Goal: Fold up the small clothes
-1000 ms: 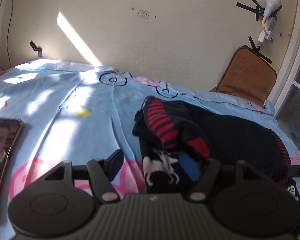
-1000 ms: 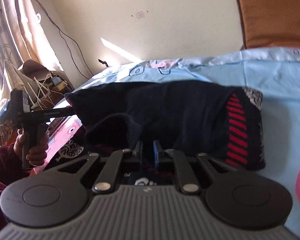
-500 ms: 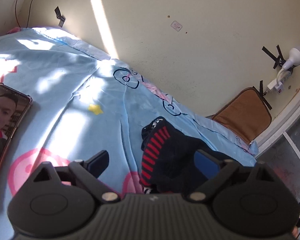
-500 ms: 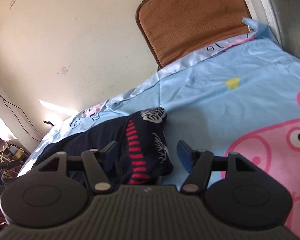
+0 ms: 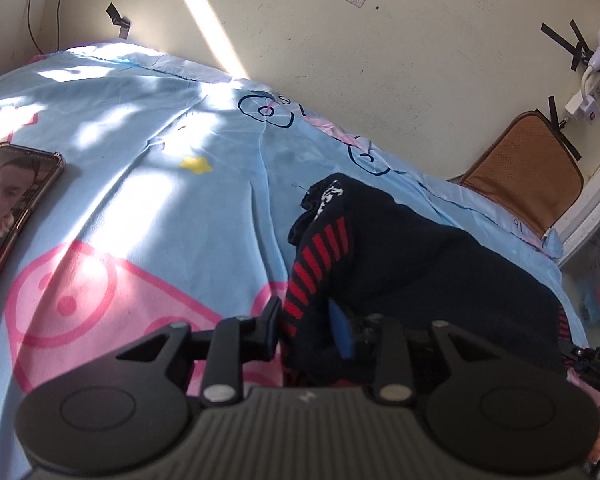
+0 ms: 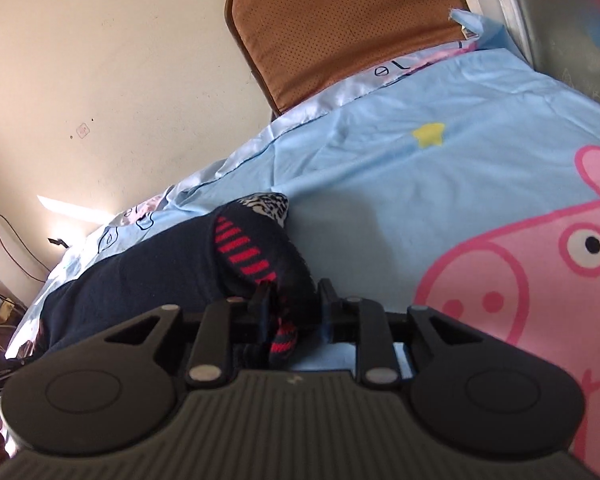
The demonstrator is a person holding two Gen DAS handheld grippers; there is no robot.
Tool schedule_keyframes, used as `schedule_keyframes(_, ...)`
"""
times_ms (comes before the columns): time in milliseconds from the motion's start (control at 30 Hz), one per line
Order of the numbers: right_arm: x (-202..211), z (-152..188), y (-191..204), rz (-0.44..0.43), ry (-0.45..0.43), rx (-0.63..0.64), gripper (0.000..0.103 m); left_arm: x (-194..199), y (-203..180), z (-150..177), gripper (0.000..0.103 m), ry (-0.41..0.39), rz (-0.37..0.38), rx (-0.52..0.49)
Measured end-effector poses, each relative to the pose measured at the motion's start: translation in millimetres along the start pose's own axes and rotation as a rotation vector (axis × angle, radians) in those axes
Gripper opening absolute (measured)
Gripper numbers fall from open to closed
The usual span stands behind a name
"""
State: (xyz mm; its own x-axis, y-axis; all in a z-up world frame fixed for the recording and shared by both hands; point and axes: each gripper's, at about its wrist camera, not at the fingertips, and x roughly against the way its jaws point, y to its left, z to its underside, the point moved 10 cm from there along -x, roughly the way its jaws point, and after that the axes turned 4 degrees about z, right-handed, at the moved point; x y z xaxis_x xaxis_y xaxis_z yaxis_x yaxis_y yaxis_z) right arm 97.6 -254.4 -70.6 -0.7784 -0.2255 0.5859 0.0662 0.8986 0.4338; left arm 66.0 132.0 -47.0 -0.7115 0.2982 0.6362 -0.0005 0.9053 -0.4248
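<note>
A small dark navy garment (image 5: 412, 256) with red stripes and white print lies on the light blue cartoon sheet (image 5: 172, 208). My left gripper (image 5: 306, 320) has its jaws closed in on the garment's near left striped edge. In the right wrist view the garment (image 6: 148, 276) stretches to the left. My right gripper (image 6: 294, 304) has its jaws pinched on the near right striped corner (image 6: 260, 252), and a fold of cloth hangs between them.
A phone (image 5: 8, 204) lies on the sheet at the far left. A brown cushion (image 5: 528, 168) leans on the wall at the bed's far right corner; it also shows in the right wrist view (image 6: 340, 28). A wall plug and lamp (image 5: 592, 76) sit above it.
Both grippers were open half a second ago and have closed onto the garment's near striped edges. The right one let go of its earlier hold and re-gripped at the corner.
</note>
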Motion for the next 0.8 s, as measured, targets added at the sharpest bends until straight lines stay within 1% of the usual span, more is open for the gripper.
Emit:
schedule_keyframes(33, 6, -2, 1, -0.001, -0.012, 0.000, 0.042, 3, -1, 0, 0.040, 0.000, -0.025, -0.017)
schedule_keyframes(67, 15, -5, 2, -0.008, -0.035, -0.001, 0.046, 10, -2, 0, 0.047, -0.006, -0.045, -0.041)
schedule_keyframes(133, 37, -7, 2, -0.033, -0.068, 0.007, 0.047, 28, -4, 1, 0.053, -0.023, -0.030, -0.064)
schedule_keyframes(167, 49, -6, 2, -0.056, -0.064, 0.010, 0.047, 38, -5, 3, 0.058, -0.028, -0.018, -0.070)
schedule_keyframes(200, 59, -2, 3, -0.087, -0.046, 0.008, 0.047, 47, -6, 7, 0.061, -0.029, -0.006, -0.079)
schedule_keyframes(233, 67, 4, 4, -0.128, -0.015, 0.003, 0.048, 55, -7, 11, 0.062, -0.025, 0.004, -0.089)
schedule_keyframes(267, 77, 14, 6, -0.177, 0.032, -0.005, 0.048, 65, -10, 19, 0.066, -0.010, 0.018, -0.104)
schedule_keyframes(333, 92, 33, 7, -0.225, 0.093, -0.012, 0.048, 78, -14, 37, 0.073, 0.030, 0.039, -0.125)
schedule_keyframes(367, 99, 46, 8, -0.246, 0.128, -0.021, 0.048, 83, -17, 47, 0.079, 0.057, 0.058, -0.132)
schedule_keyframes(467, 112, 78, 8, -0.268, 0.193, -0.031, 0.048, 90, -25, 80, 0.081, 0.148, 0.097, -0.140)
schedule_keyframes(533, 115, 96, 6, -0.272, 0.225, -0.048, 0.048, 90, -27, 99, 0.081, 0.211, 0.116, -0.121)
schedule_keyframes(567, 114, 104, 5, -0.272, 0.239, -0.059, 0.048, 89, -28, 107, 0.078, 0.227, 0.125, -0.107)
schedule_keyframes(600, 113, 110, 5, -0.273, 0.248, -0.067, 0.047, 91, -29, 110, 0.074, 0.203, 0.115, -0.112)
schedule_keyframes(633, 113, 114, 7, -0.290, 0.236, -0.075, 0.043, 92, -31, 113, 0.067, 0.196, 0.105, -0.122)
schedule_keyframes(667, 113, 120, 11, -0.315, 0.245, -0.080, 0.035, 93, -31, 114, 0.045, 0.189, 0.081, -0.131)
schedule_keyframes(700, 111, 126, 17, -0.327, 0.263, -0.074, 0.010, 94, -31, 116, 0.005, 0.207, 0.083, -0.117)
schedule_keyframes(733, 109, 131, 22, -0.328, 0.277, -0.059, 0.010, 95, -30, 117, 0.006, 0.224, 0.104, -0.081)
schedule_keyframes(800, 117, 132, 32, -0.362, 0.270, -0.024, 0.010, 108, -23, 112, 0.006, 0.194, 0.104, -0.044)
